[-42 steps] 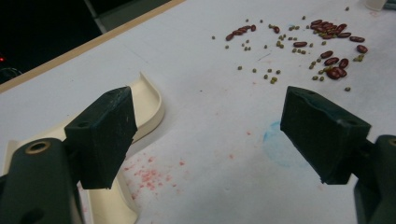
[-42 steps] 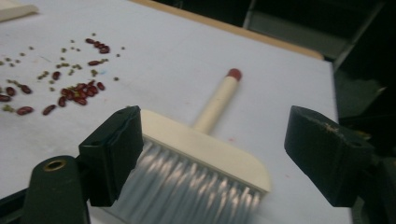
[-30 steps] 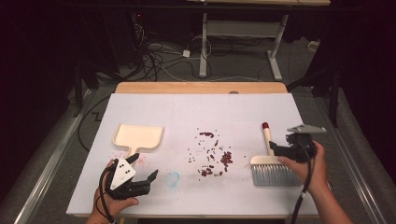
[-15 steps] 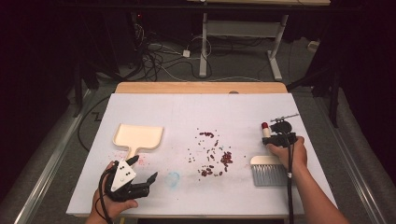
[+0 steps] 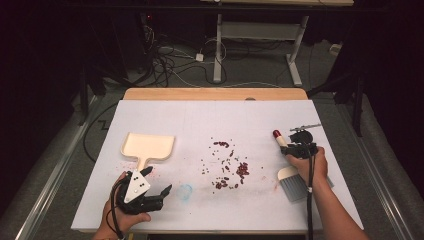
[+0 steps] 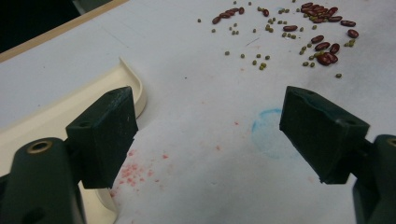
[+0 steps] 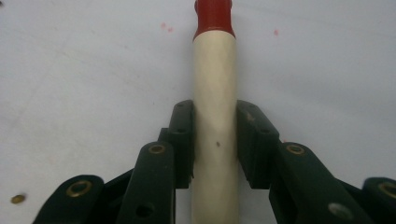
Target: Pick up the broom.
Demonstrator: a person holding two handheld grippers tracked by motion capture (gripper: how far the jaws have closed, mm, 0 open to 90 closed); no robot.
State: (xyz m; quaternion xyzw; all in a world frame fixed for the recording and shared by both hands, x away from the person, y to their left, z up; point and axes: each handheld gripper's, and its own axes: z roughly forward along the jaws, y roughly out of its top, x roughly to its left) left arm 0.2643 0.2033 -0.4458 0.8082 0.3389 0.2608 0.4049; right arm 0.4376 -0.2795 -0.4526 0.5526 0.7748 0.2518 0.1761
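Fingers [image 7: 183,140] of the right gripper [image 7: 215,140], just closing, apparently clamp the brush handle [image 7: 214,93].

The black two-jaw right gripper [image 5: 295,146] sits low, jaws just been closing and now pressed against both sides of something between them, forearm coming in from the bottom edge. The black two-jaw left gripper [image 5: 159,194] rests low, jaws spread wide.
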